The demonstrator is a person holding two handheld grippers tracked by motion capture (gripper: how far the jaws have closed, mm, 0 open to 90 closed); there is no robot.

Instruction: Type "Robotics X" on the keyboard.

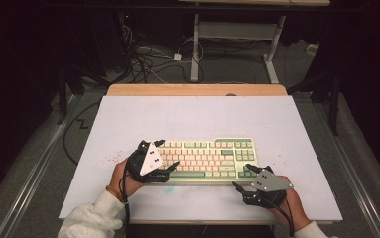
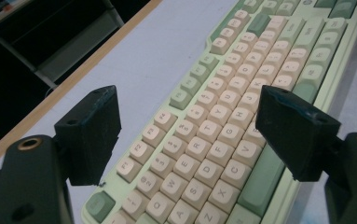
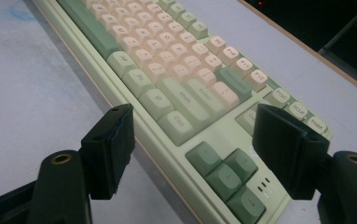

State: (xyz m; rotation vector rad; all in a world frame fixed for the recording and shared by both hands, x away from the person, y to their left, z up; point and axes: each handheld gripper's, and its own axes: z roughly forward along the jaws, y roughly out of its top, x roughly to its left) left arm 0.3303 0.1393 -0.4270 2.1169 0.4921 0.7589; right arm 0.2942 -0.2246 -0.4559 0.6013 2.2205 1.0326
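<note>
A pale green keyboard (image 1: pixel 207 156) with cream and green keys lies flat on the white board, near its front. My left gripper (image 1: pixel 167 153) is at the keyboard's left end, open. In the left gripper view the keyboard (image 2: pixel 223 116) runs between the jaws of that gripper (image 2: pixel 188 100), which stand wide and press on nothing. My right gripper (image 1: pixel 241 175) sits at the keyboard's front right corner, also open. In the right gripper view the gripper (image 3: pixel 195 114) has its jaws astride the arrow keys (image 3: pixel 225 175) and the keyboard (image 3: pixel 167 60), one jaw over bare table.
The white board (image 1: pixel 187 116) covers a wooden table (image 1: pixel 197 89) whose far edge shows. Beyond it are cables (image 1: pixel 148 59) on the floor and the white legs of another desk (image 1: pixel 195 49). A person's hands and light sleeves enter from the bottom.
</note>
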